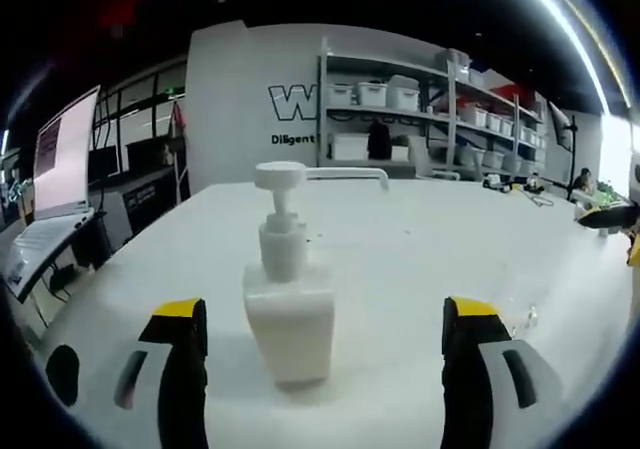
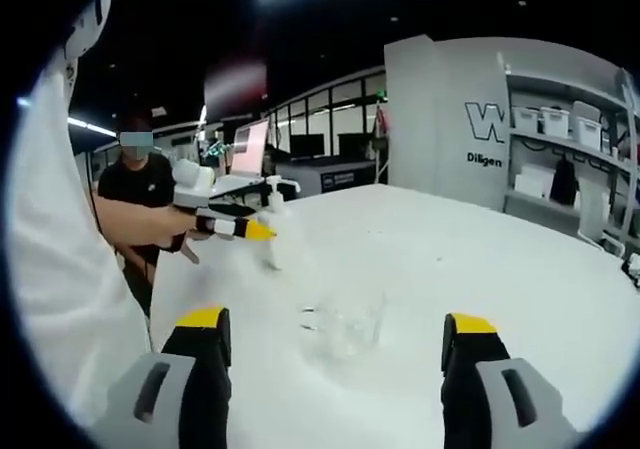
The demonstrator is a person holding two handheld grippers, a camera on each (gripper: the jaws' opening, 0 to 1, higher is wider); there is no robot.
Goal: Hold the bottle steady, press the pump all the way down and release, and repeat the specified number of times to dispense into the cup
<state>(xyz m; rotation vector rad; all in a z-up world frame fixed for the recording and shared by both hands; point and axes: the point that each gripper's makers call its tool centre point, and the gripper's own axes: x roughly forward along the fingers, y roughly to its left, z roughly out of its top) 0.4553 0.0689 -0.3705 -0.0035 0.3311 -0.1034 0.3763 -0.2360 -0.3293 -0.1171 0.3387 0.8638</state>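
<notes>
Bottle and cup on the table, one before each of my grippers.

The bottle [image 1: 288,299] stands on the table [image 1: 420,259] ahead of my left gripper [image 1: 325,369], between its jaws, shelves [image 1: 400,109] behind. The cup [image 2: 348,321] sits before my right gripper [image 2: 335,369], the bottle beyond it.

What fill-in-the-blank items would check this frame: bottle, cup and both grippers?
1. In the left gripper view, the bottle stands between the left gripper's ____ jaws.
2. The cup ahead of the right gripper is made of ____ material.
3. The bottle's pump is ____ in colour.

Missing words: open; clear; white
</notes>
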